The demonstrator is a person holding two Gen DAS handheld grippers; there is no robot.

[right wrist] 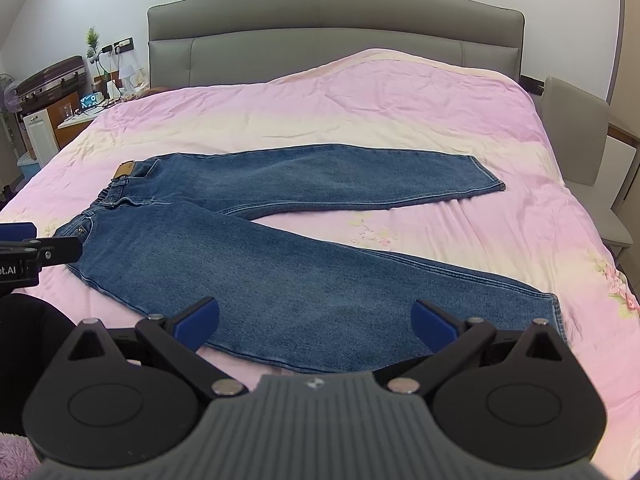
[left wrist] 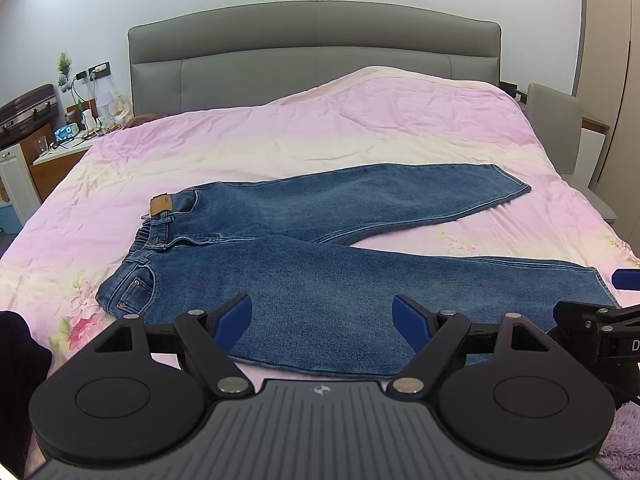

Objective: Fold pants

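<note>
The left gripper (left wrist: 322,316) hung wide open and held nothing, its blue pads (left wrist: 236,318) spread over the near leg of the jeans (left wrist: 320,248). The right gripper (right wrist: 316,322) was just as wide open and empty, beside the left one, above the same leg nearer its hem.

The jeans lay flat and unfolded just ahead of both grippers, waistband off to the left, the two legs splayed apart toward the right, the far leg beyond the near one.

Under them spread a rumpled pink bedspread (left wrist: 320,132) with faint flower prints. Farther ahead rose a grey padded headboard (left wrist: 312,52) against a pale wall. Ahead to the left stood a cluttered nightstand (left wrist: 68,148) and a brown suitcase (left wrist: 28,108); ahead to the right stood a grey chair (right wrist: 576,136).
</note>
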